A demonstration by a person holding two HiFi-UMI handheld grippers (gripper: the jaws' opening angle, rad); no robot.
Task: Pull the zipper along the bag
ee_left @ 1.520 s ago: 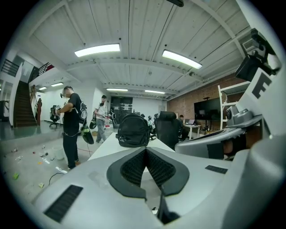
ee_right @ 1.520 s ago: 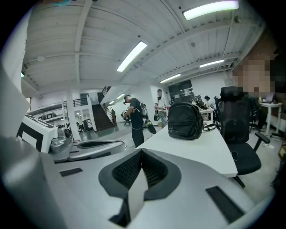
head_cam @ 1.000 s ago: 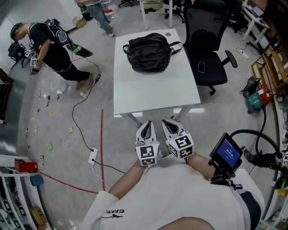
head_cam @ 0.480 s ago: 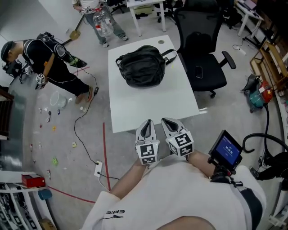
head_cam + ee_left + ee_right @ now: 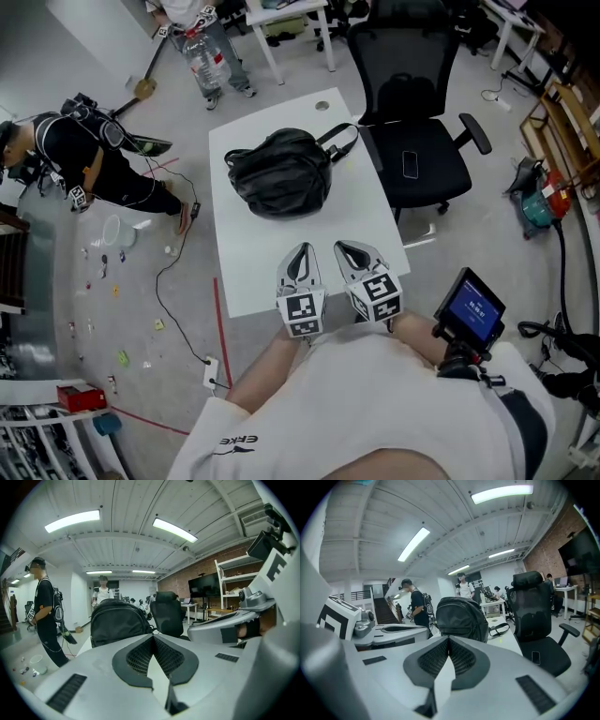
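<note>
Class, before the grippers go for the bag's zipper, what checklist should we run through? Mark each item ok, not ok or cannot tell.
1. The backpack lies fully on the table: ok.
2. The left gripper is empty, jaws together: ok.
3. The right gripper is empty, jaws together: ok.
4. Both grippers are at the backpack: not ok, bare table lies between.
5. The zipper pull is found: cannot tell, too small to make out.
6. The jaws are open, ready to grasp: not ok.

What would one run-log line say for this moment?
black fabric backpack: on white rectangular table, untouched | left gripper: shut, empty | right gripper: shut, empty
</note>
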